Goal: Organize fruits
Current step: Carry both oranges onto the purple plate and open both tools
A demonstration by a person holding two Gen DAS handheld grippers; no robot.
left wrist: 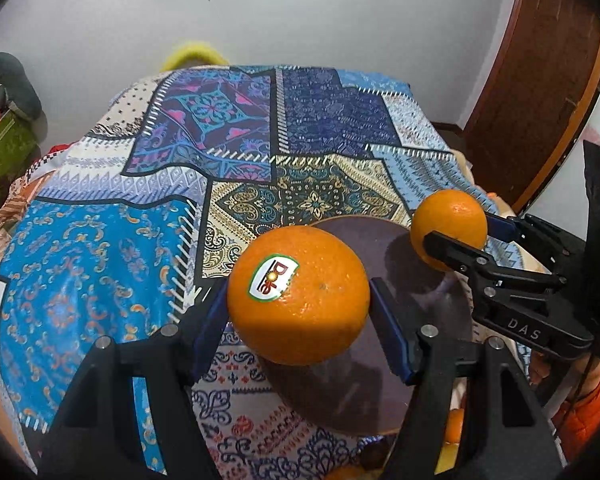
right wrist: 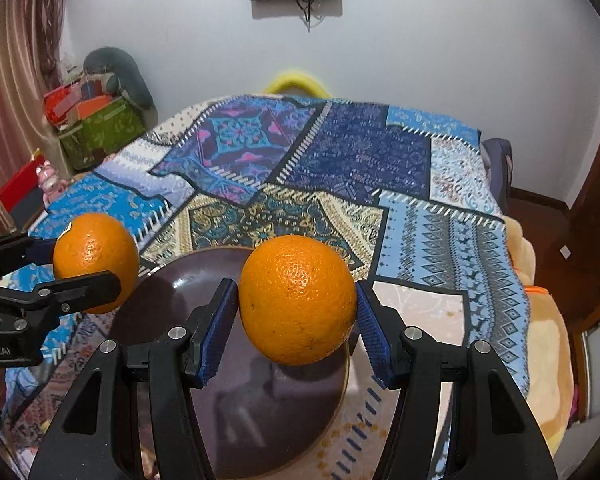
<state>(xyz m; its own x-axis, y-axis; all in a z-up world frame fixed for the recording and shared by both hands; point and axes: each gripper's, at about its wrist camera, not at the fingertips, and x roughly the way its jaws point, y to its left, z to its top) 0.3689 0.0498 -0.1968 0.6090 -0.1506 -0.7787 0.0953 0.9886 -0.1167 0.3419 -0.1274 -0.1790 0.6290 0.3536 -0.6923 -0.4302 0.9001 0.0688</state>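
An orange with a white sticker point(left wrist: 298, 294) hangs above a dark brown plate point(left wrist: 360, 396), and my left gripper point(left wrist: 298, 326) is shut on it, blue pads pressing both sides. A plain orange point(right wrist: 297, 299) is clamped the same way in my right gripper point(right wrist: 297, 330), also over the plate point(right wrist: 268, 420). In the left wrist view the right gripper point(left wrist: 456, 232) and its orange point(left wrist: 449, 229) show at the right. The right wrist view has the left gripper point(right wrist: 84, 268) and the stickered orange point(right wrist: 97, 262) at the left.
A patchwork cloth point(left wrist: 100, 260) in blues covers the surface. More orange and yellow fruit point(left wrist: 454, 432) peeks out near the plate's lower edge. A green box point(right wrist: 100, 132) and a curtain stand at the far left, a wooden door point(left wrist: 540, 92) at the right.
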